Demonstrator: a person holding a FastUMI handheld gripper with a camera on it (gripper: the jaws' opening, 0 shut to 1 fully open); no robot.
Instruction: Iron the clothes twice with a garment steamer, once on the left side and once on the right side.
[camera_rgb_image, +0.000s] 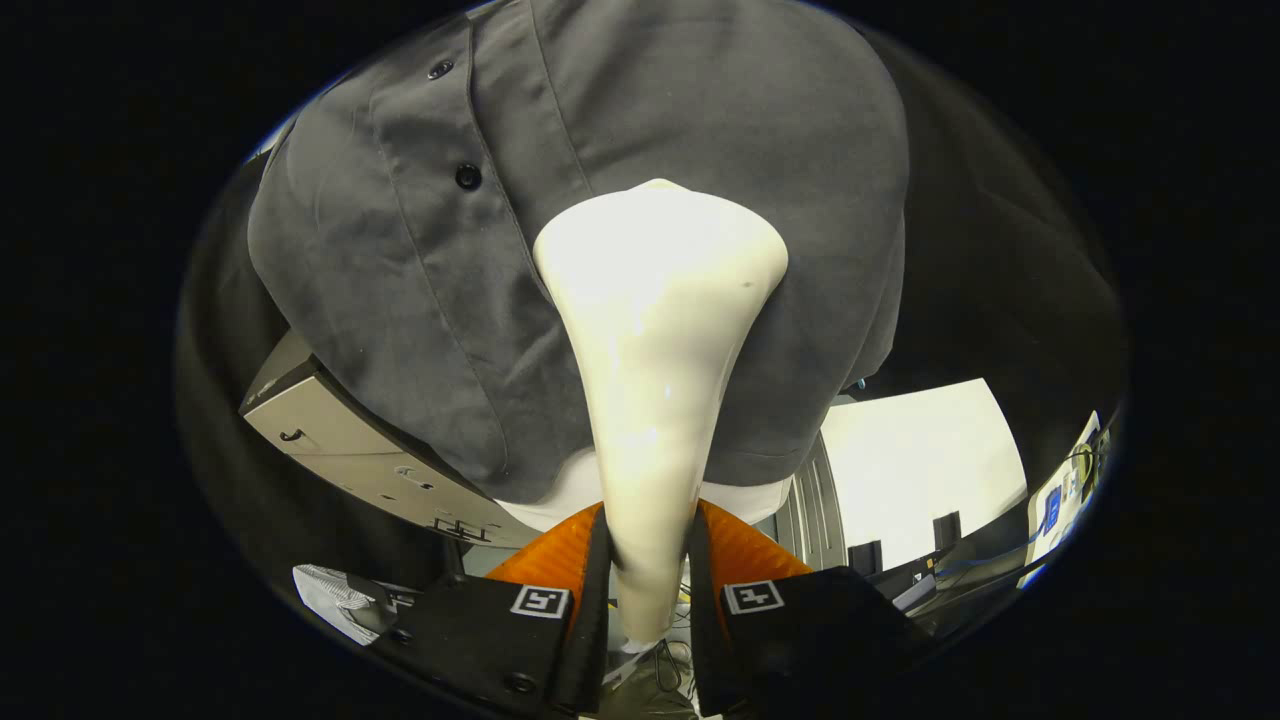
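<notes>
Fingers of your gripper (648, 580) clamp the cream plastic garment steamer (655, 330), its long axis running straight ahead to the hanging grey button-front shirt (700, 110), right of the placket.

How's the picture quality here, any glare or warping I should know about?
In the gripper view, the steamer, clamped in the gripper, is overexposed, its head nearly blown out to white; the grey shirt behind it is evenly lit and sharp, buttons crisp; fisheye distortion bulges the shirt and bends the cabinet edges.
</notes>
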